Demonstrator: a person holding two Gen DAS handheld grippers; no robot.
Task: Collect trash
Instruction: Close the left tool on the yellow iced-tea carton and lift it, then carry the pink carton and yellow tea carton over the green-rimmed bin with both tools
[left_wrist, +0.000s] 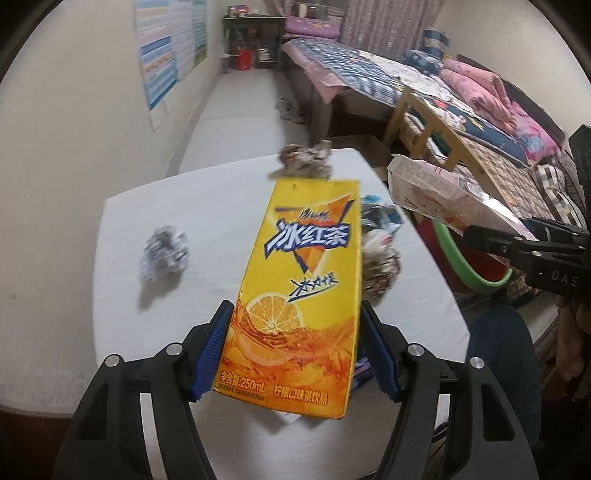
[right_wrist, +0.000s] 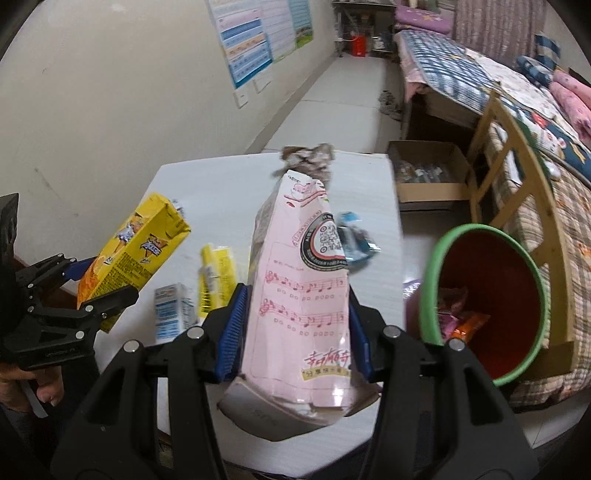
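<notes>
My left gripper (left_wrist: 295, 325) is shut on a yellow iced-tea carton (left_wrist: 299, 280) and holds it above the white table (left_wrist: 166, 332). It also shows in the right wrist view (right_wrist: 129, 254), at the left. My right gripper (right_wrist: 295, 306) is shut on a pink milk carton (right_wrist: 299, 295), held above the table near its right side. The pink carton shows in the left wrist view (left_wrist: 436, 195) at the right. A red trash bin with a green rim (right_wrist: 491, 302) stands right of the table with wrappers inside.
Crumpled paper balls (left_wrist: 164, 254) (left_wrist: 304, 160) (left_wrist: 380, 266), a blue wrapper (right_wrist: 354, 240), a small yellow carton (right_wrist: 218, 277) and a white-blue carton (right_wrist: 171, 310) lie on the table. A cardboard box (right_wrist: 428, 173) and beds stand to the right.
</notes>
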